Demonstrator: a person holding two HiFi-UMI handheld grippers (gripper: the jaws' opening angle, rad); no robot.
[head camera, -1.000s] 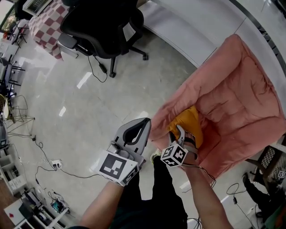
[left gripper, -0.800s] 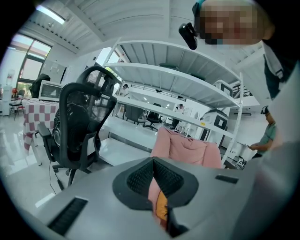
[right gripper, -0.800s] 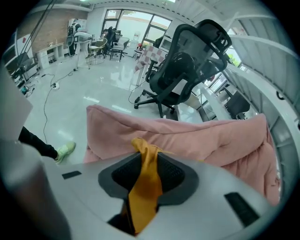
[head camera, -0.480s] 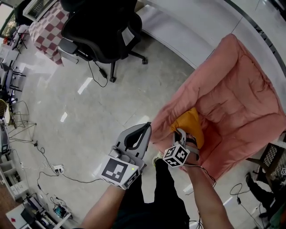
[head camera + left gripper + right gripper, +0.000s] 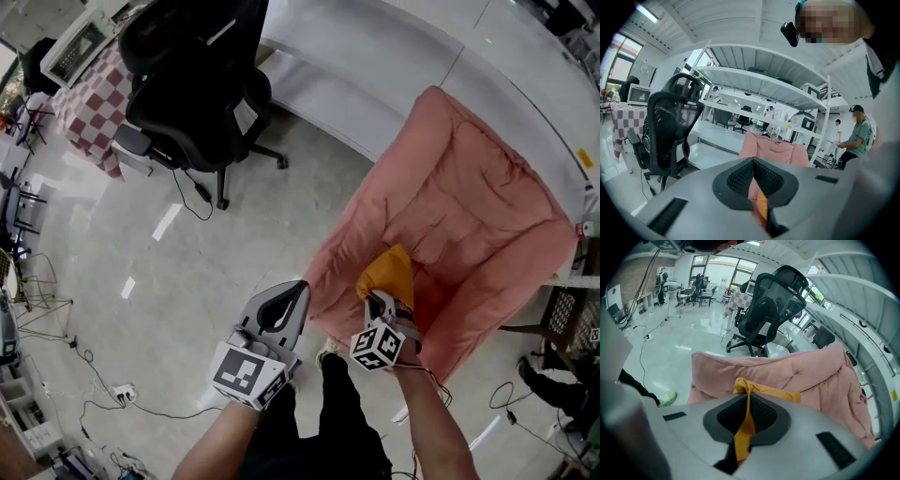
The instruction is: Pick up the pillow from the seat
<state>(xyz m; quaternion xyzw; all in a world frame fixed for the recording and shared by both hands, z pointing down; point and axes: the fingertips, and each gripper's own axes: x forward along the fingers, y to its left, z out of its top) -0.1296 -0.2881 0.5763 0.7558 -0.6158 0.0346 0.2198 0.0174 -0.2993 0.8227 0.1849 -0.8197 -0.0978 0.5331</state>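
Observation:
An orange pillow (image 5: 389,272) lies on the front part of a pink padded seat (image 5: 469,216). My right gripper (image 5: 378,300) is at the pillow's near corner, its jaws closing tight on the fabric. In the right gripper view a strip of orange pillow (image 5: 745,427) is pinched between the black pads (image 5: 761,416), and the rest of it bunches up beyond the right gripper (image 5: 748,397) on the seat (image 5: 811,376). My left gripper (image 5: 302,286) hangs over the floor just left of the seat, shut with nothing in it. In its own view the left gripper (image 5: 753,160) points at the seat (image 5: 773,150).
A black office chair (image 5: 202,75) stands on the glossy floor to the far left, beside a checkered table (image 5: 94,56). A white ledge (image 5: 375,66) runs behind the seat. Cables (image 5: 103,347) trail on the floor at left. A person (image 5: 855,136) stands beyond the seat.
My right gripper's jaws have closed on the pillow's near corner, and the pillow now bunches up to a point. The left gripper stays shut beside the seat.

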